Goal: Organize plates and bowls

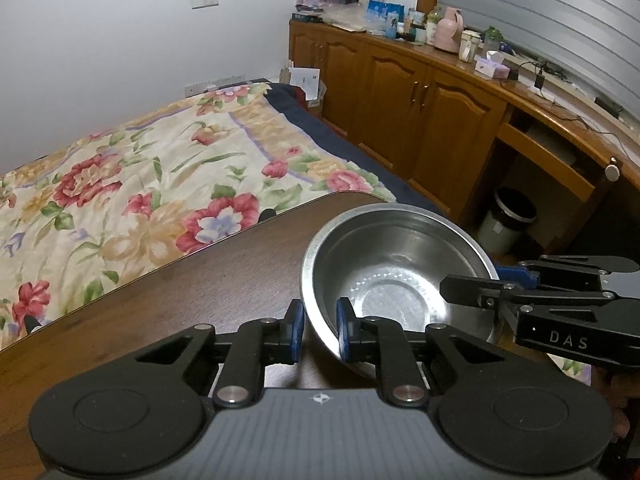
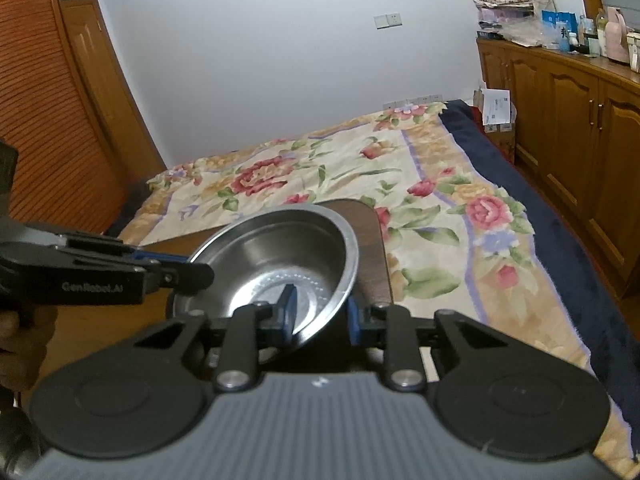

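Note:
A steel bowl (image 1: 394, 276) hangs tilted above the dark wooden table (image 1: 180, 304). My left gripper (image 1: 318, 332) straddles its near-left rim, one blue pad outside and one inside, with a gap left at the outer pad. My right gripper (image 2: 320, 314) straddles the opposite rim the same way, and it shows in the left wrist view (image 1: 480, 292) at the bowl's right. The bowl also shows in the right wrist view (image 2: 276, 264), with my left gripper (image 2: 192, 274) at its left rim. No plates are in view.
A bed with a floral quilt (image 1: 140, 176) lies just beyond the table edge. Wooden cabinets (image 1: 404, 100) with a cluttered top run along the right wall. A small bin (image 1: 506, 220) stands under the desk. A louvred wardrobe (image 2: 52, 120) is at the left.

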`<state>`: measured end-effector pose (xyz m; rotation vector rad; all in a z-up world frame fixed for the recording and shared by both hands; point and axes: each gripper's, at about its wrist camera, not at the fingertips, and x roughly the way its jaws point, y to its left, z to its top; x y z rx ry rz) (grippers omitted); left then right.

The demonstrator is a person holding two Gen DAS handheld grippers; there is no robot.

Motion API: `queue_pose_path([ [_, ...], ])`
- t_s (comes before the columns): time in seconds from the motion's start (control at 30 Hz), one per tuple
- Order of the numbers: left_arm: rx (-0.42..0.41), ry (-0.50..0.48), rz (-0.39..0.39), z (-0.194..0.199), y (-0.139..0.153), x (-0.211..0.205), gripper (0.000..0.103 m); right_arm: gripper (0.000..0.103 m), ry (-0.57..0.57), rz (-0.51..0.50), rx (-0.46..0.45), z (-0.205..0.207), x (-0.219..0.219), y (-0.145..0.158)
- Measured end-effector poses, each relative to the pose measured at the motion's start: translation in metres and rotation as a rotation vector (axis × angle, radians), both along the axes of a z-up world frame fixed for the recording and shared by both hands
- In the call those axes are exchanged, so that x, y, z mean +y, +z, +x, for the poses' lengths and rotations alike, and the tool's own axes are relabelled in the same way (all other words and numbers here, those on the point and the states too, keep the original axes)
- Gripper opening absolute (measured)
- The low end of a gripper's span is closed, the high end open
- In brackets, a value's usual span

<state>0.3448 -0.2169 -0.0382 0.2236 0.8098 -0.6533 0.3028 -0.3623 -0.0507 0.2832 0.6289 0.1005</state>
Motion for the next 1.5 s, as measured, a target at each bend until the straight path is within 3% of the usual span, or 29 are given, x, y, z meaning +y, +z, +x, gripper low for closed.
queue_pose_path([
  [0.23, 0.005, 0.017, -0.027, -0.003, 0.013, 0.012, 0.017, 0.019, -0.017, 0.004, -0.004, 0.002, 0.002, 0.008],
  [1.0, -0.183, 0.031, -0.116, -0.085, 0.116, 0.077, 0.018, 0.017, 0.019, -0.046, -0.153, -0.035, 0.044, 0.088],
  [1.5, -0.224, 0.067, -0.168, -0.146, 0.129, 0.129, 0.018, 0.017, 0.068, -0.061, -0.19, -0.063, 0.075, 0.104],
])
